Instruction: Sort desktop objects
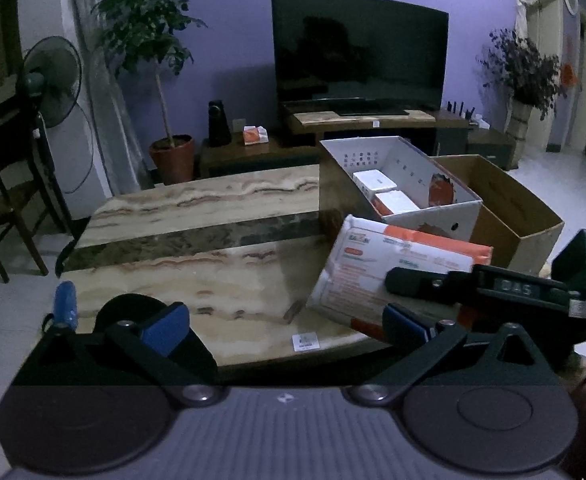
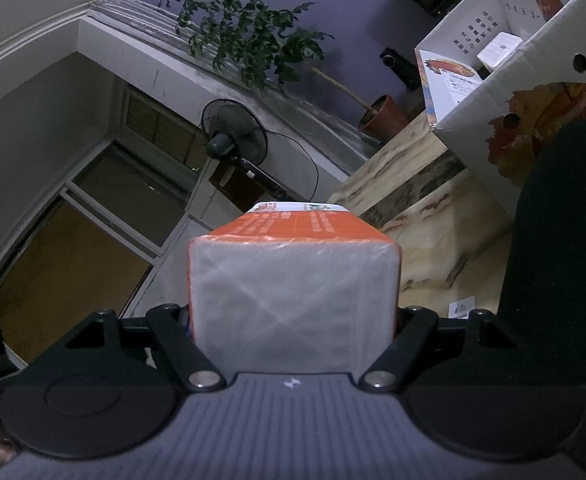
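Right gripper [image 2: 293, 320] is pinching the tissue pack [image 2: 293, 280] across its width: in the right wrist view the clear-wrapped end of the pack fills the centre of the frame, both black finger links hard against its sides. In the left wrist view the same pack [image 1: 389, 272] sits at centre right, tilted, held by the right gripper [image 1: 421, 292], which enters from the right edge of that frame. I cannot tell whether its far corner touches the marble table [image 1: 197, 248]. Left gripper [image 1: 285, 328] is spread wide, blue pads apart at lower left and lower centre-right, nothing between them. The white printed carton [image 1: 433, 216] stands just behind the pack, two white boxes already inside; a plain brown carton [image 1: 533, 220] sits beside it toward the right. Risks, as judged: the wrap is slick and the pack soft, so a squeeze near one end may let the long free end sag or swivel between the pads during the lift. The near wall of the white carton is close; too low a swing would catch the pack's leading edge on the rim and could shove the light carton across the table. The open left gripper sits near the pack's lower edge, so a careless move could collide.
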The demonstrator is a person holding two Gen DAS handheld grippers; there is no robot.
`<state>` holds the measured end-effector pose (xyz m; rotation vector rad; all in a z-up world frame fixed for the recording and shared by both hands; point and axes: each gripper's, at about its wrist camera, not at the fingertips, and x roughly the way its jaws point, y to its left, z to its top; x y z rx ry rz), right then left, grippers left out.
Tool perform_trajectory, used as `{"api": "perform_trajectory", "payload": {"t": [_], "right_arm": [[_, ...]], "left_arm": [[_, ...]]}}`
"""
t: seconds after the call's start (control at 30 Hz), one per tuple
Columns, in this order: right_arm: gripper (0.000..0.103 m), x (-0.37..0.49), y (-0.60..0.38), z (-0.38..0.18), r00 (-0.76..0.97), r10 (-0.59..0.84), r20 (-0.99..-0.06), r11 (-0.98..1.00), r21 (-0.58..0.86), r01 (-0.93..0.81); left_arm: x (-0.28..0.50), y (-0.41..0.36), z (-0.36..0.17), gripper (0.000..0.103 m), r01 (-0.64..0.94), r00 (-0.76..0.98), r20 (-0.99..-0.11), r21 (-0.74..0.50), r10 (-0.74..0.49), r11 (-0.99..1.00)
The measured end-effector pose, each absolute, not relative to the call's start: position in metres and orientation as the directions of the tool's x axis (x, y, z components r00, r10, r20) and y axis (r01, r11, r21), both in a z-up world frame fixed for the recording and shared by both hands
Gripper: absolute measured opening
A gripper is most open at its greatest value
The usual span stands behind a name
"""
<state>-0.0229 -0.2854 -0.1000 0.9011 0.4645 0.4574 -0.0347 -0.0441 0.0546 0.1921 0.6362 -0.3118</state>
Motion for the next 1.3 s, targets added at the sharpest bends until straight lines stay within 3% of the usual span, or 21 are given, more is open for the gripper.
{"api": "perform_trajectory", "payload": {"t": [0.37,1.3], "right_arm": [[0.078,-0.023,-0.285,-0.098,0.807,0.558,-0.194,0.548,0.816,-0.183],[0.078,-0.024,-0.283,-0.098,0.805,0.559,-0.197,0.551,0.814,-0.183]], "left_arm": [[-0.063,-0.05,0.085,0.102,0.373,0.775,-0.573,0.074,-0.267,0.925],[-0.073,-0.057,0.091,0.102,0.372,0.795,-0.557,0.132,-0.241,0.919]]}}
